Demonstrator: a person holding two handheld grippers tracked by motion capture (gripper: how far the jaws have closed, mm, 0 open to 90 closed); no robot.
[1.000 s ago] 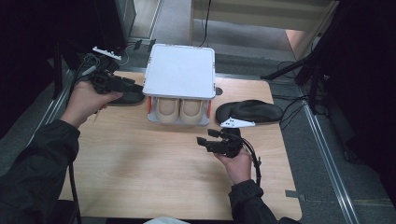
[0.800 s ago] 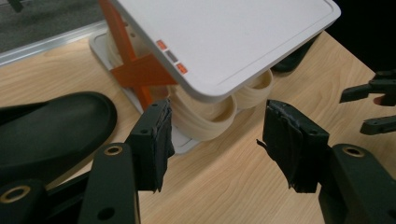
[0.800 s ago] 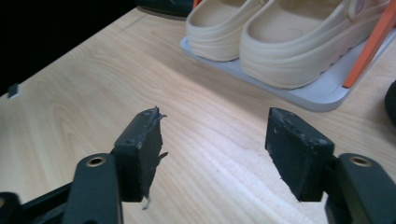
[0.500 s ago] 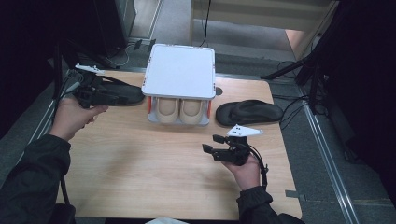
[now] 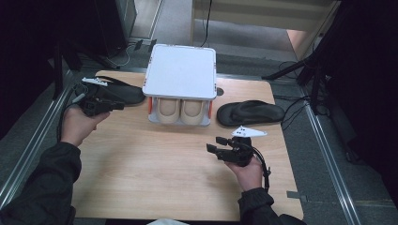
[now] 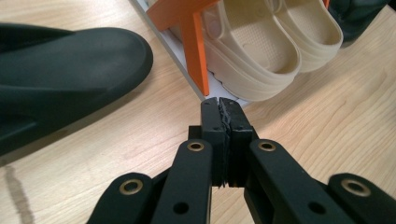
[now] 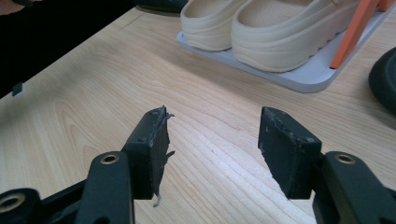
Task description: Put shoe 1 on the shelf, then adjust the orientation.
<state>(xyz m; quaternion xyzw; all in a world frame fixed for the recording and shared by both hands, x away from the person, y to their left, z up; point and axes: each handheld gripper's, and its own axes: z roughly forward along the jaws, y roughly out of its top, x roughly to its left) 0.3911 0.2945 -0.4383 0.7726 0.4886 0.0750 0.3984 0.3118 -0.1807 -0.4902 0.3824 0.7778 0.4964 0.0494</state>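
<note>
My left gripper (image 5: 120, 106) (image 6: 223, 105) sits low over the table at the left, just in front of a black slipper (image 5: 119, 91) (image 6: 60, 70). Its jaws have just closed and now meet with nothing between them, pointing at the front left corner of the white shoe rack (image 5: 180, 70). A pair of beige clogs (image 5: 180, 110) (image 6: 261, 51) (image 7: 271, 28) stands on the rack's lower shelf (image 7: 303, 74). My right gripper (image 5: 216, 144) (image 7: 212, 135) hovers over bare wood in front of the rack. It is open, its jaws have just closed slightly, and nothing lies between them.
A second black slipper (image 5: 251, 112) (image 7: 385, 79) lies right of the rack. An orange post (image 6: 194, 46) holds up the rack's near corner. The wooden table (image 5: 155, 183) has bare room across its front half. Cables and dark stands surround the table.
The left hand has sunk and drawn back off the black slipper towards the person, and its jaws have shut. The right hand has barely moved.
</note>
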